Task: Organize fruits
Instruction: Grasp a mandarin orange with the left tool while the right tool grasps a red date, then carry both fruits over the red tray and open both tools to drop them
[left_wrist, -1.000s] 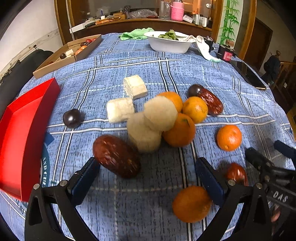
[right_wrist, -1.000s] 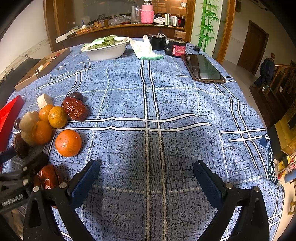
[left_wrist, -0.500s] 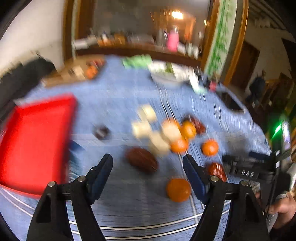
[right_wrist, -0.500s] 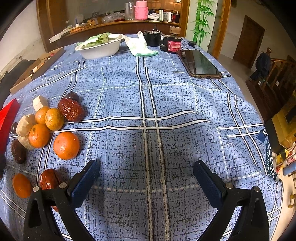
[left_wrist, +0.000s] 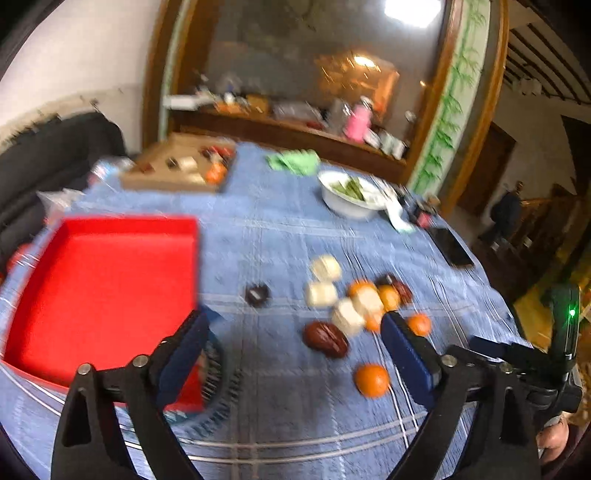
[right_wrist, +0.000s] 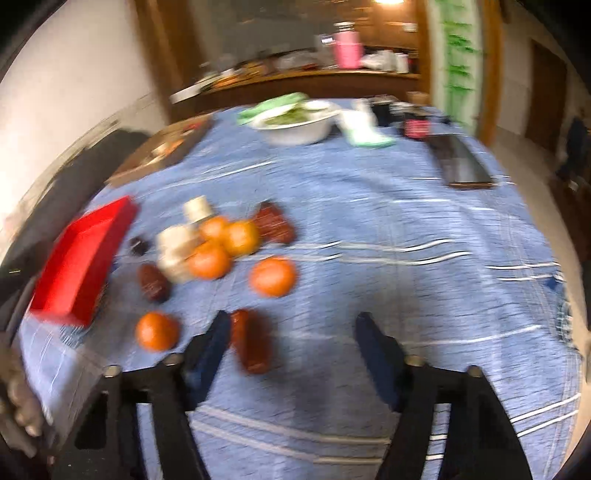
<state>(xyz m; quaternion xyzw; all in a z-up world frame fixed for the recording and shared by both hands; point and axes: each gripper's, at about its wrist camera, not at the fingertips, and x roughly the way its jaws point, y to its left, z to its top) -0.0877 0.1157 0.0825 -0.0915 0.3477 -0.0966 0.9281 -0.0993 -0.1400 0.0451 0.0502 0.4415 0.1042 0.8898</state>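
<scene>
Both grippers held above a bench covered in blue plaid cloth (left_wrist: 288, 236), fingers spread wide and empty; both views blurred.

Left gripper (left_wrist: 295, 347): its fingers frame a dark brown oblong date (left_wrist: 325, 339), which lies on the cloth just ahead and between them; a shallow red rectangular tray (left_wrist: 99, 284) sits beyond the left finger, and a loose round orange tangerine (left_wrist: 371, 380) lies just inside the right finger. Beyond the fingertips lies a cluster of pale cream fruit chunks (left_wrist: 347, 315) and tangerines. Right gripper (right_wrist: 291, 347): a reddish-brown date (right_wrist: 253, 343) lies just beside the left finger (right_wrist: 207, 354), with another orange tangerine (right_wrist: 157, 331) outside it to the left.
</scene>
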